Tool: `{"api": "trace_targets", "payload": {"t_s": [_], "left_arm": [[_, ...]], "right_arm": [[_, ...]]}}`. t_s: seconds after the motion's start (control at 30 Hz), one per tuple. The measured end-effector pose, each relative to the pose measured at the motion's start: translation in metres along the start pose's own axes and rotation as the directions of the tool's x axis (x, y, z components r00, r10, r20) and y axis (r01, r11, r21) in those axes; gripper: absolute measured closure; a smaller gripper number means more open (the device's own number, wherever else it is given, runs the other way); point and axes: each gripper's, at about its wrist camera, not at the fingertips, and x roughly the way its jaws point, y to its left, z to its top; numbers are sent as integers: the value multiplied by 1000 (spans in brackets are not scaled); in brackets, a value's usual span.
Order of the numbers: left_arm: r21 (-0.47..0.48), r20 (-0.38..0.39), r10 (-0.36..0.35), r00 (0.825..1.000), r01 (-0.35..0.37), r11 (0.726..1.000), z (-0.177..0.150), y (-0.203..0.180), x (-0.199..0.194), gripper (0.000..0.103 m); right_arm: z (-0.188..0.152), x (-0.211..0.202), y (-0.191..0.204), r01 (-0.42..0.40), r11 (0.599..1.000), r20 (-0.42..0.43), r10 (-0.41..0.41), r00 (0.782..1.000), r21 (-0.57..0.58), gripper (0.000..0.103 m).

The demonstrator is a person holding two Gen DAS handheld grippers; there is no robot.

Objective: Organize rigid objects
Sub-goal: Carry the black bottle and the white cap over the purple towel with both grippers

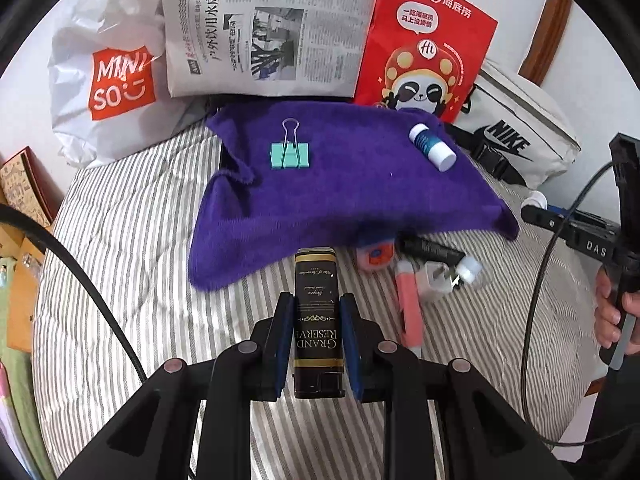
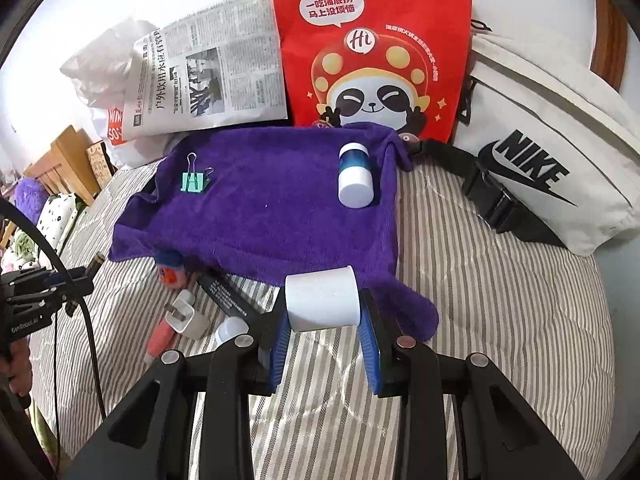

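Left gripper: clamping a black box lengthwise between its pads.
Right gripper: gripping a white cup sideways.
Purple towel: lying just ahead of both grippers, carrying a green clip and a small bottle.

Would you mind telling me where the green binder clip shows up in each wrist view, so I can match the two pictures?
Left wrist view: the green binder clip lies upper centre, on the purple towel's far left part.
Right wrist view: the green binder clip lies left of centre, near the purple towel's far left corner.
Shared landmark: the red panda bag stands behind the towel in both.
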Motion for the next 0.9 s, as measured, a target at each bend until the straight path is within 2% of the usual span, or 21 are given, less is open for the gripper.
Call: {"api": "trace_targets", "payload": {"t_s": [0.43,0.67,0.9], "left_arm": [[26,26,0,1000,0,1000,58,9,23,81],[9,12,-8,1000,7,1000,78,19,45,81],[-9,-11,-8,1000,8,1000,88,27,67,81]], "right_arm": [[33,21,-4,7,1000,-2,-7,1000,0,71],[51,50,-1,33,999,-44,-34,998,-30,71],[59,89,-2,45,998,-121,-51,991,-50,71]]}}
